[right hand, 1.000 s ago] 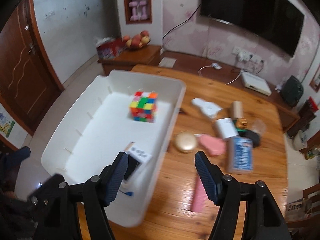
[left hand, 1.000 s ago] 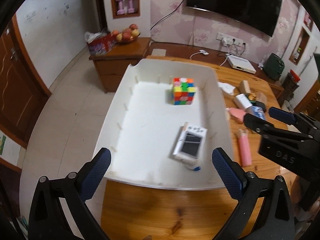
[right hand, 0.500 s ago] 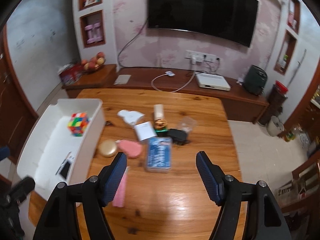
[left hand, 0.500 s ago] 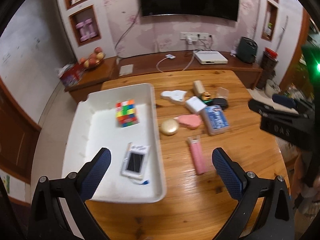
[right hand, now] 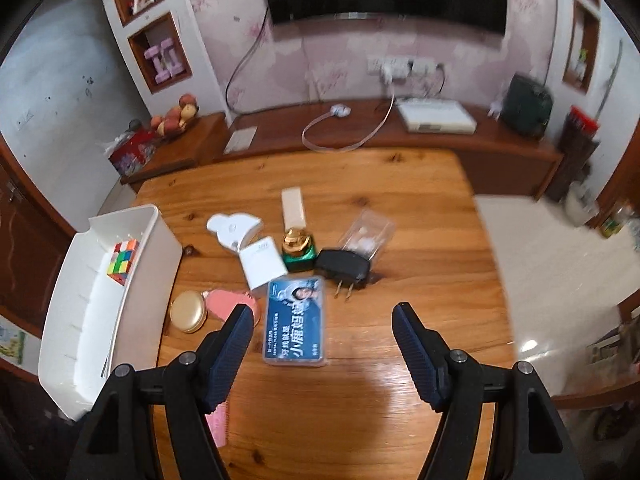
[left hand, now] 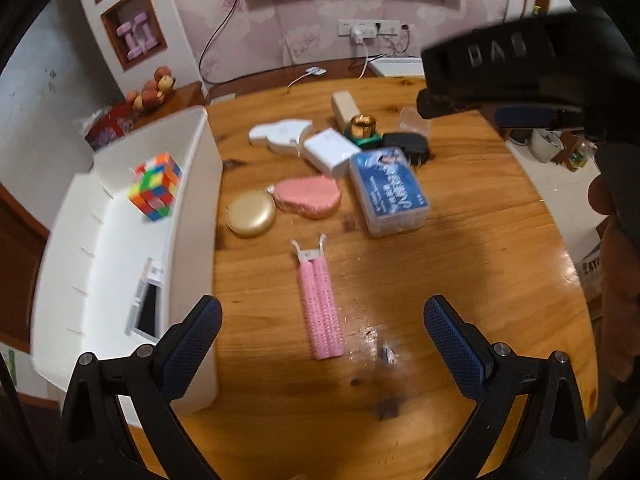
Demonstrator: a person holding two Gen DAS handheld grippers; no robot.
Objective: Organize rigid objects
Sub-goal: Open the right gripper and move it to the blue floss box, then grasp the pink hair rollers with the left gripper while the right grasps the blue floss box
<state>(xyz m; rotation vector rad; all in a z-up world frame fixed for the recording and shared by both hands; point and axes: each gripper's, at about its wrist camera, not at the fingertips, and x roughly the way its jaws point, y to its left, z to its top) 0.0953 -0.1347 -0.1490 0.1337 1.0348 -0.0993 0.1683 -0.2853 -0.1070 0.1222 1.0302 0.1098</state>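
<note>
A white bin [left hand: 192, 208] [right hand: 132, 300] stands at the table's left and holds a colourful puzzle cube [left hand: 155, 186] [right hand: 122, 266] and a flat white device [left hand: 146, 308]. On the wood lie a pink comb [left hand: 320, 308], a gold compact [left hand: 251, 214] [right hand: 188, 313], a pink oval brush [left hand: 308, 196], a blue box [left hand: 388, 192] [right hand: 297, 320], a white box [right hand: 262, 266] and a black plug [right hand: 343, 268]. My left gripper [left hand: 320, 344] is open and empty above the pink comb. My right gripper [right hand: 323, 344] is open and empty above the blue box; its body shows in the left wrist view [left hand: 496, 76].
A white curved case [right hand: 234, 228], a beige bar [right hand: 292, 206], a gold-topped green jar [right hand: 298, 248] and a clear packet [right hand: 366, 236] lie further back. A low cabinet [right hand: 400, 136] with a fruit bowl [right hand: 176, 118] runs along the wall under a TV.
Both grippers have swung right from over the bin to over the loose objects on the table. Both stay open and empty.
</note>
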